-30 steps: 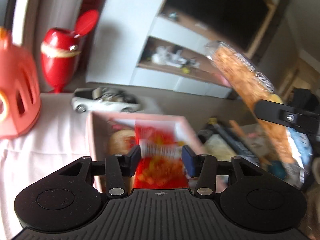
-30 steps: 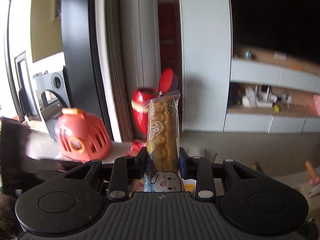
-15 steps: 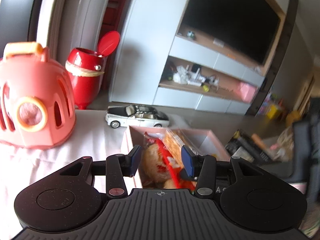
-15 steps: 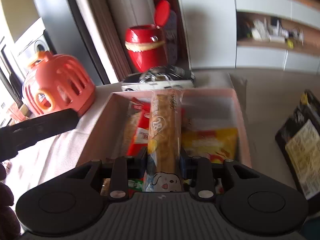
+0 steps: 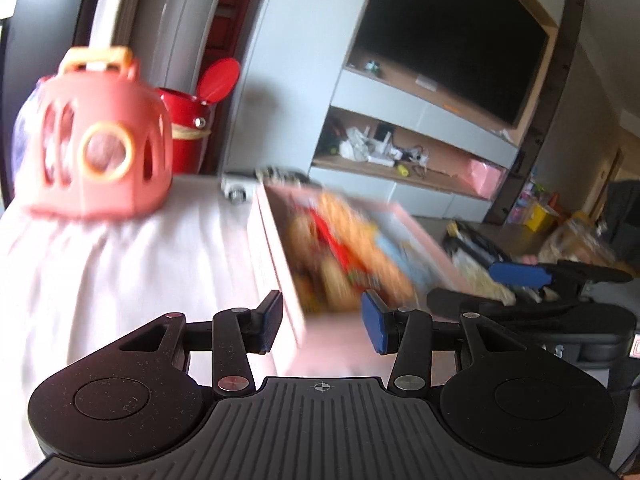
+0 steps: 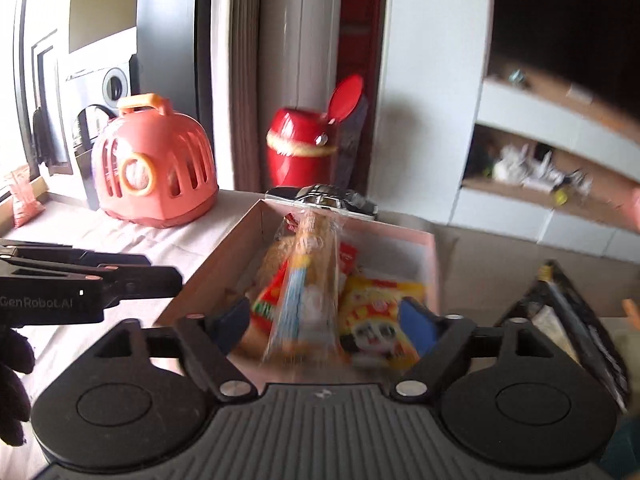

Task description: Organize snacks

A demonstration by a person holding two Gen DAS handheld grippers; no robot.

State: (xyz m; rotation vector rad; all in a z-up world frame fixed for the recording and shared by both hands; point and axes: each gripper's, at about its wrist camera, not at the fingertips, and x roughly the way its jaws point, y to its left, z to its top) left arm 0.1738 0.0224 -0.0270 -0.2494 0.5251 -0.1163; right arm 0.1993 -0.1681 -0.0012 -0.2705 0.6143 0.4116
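1. Right gripper (image 6: 324, 320): jaws have just been opening, now spread clear of the long biscuit pack (image 6: 308, 292), which drops blurred into the pink box (image 6: 430, 256).
2. Advice: lift straight up, clear of the box rim.
3. Left gripper (image 5: 322, 324): jaws released, empty, beside the box on the white-clothed surface (image 5: 120, 272); keep clear.

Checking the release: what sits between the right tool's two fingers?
In the right wrist view, the long cracker pack sits over the pink box, touching neither finger.
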